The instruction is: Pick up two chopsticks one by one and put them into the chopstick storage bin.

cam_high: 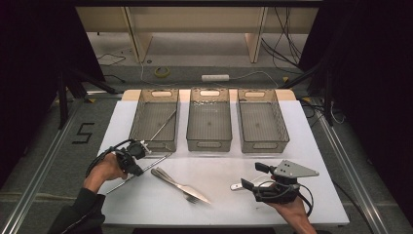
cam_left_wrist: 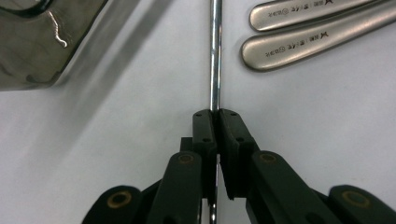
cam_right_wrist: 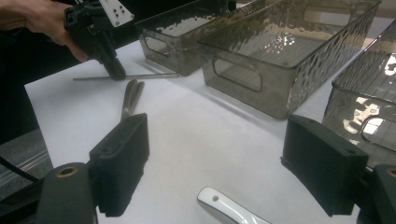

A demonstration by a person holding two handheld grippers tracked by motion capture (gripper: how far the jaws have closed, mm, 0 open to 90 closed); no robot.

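A thin metal rod [cam_high: 156,163] lies on the white table [cam_high: 219,207] in front of the left bin. My left gripper [cam_high: 138,171] is shut on it partway along; in the left gripper view the jaws [cam_left_wrist: 215,114] pinch the rod [cam_left_wrist: 215,56], which runs straight ahead. The right gripper view shows that gripper [cam_right_wrist: 116,73] down on the rod [cam_right_wrist: 149,75]. My right gripper [cam_high: 254,176] stands open at the front right, over the handle of a white spoon [cam_high: 237,186]. Between its wide-apart pads [cam_right_wrist: 121,163] only the spoon's handle tip [cam_right_wrist: 224,207] lies on the table.
Three translucent grey bins stand in a row at the back: left [cam_high: 156,145], middle [cam_high: 209,145], right [cam_high: 265,145]. A second rod [cam_high: 163,126] leans in the left bin. A fork and a knife [cam_high: 180,185] lie side by side at the table's middle, their handles [cam_left_wrist: 299,42] near the held rod.
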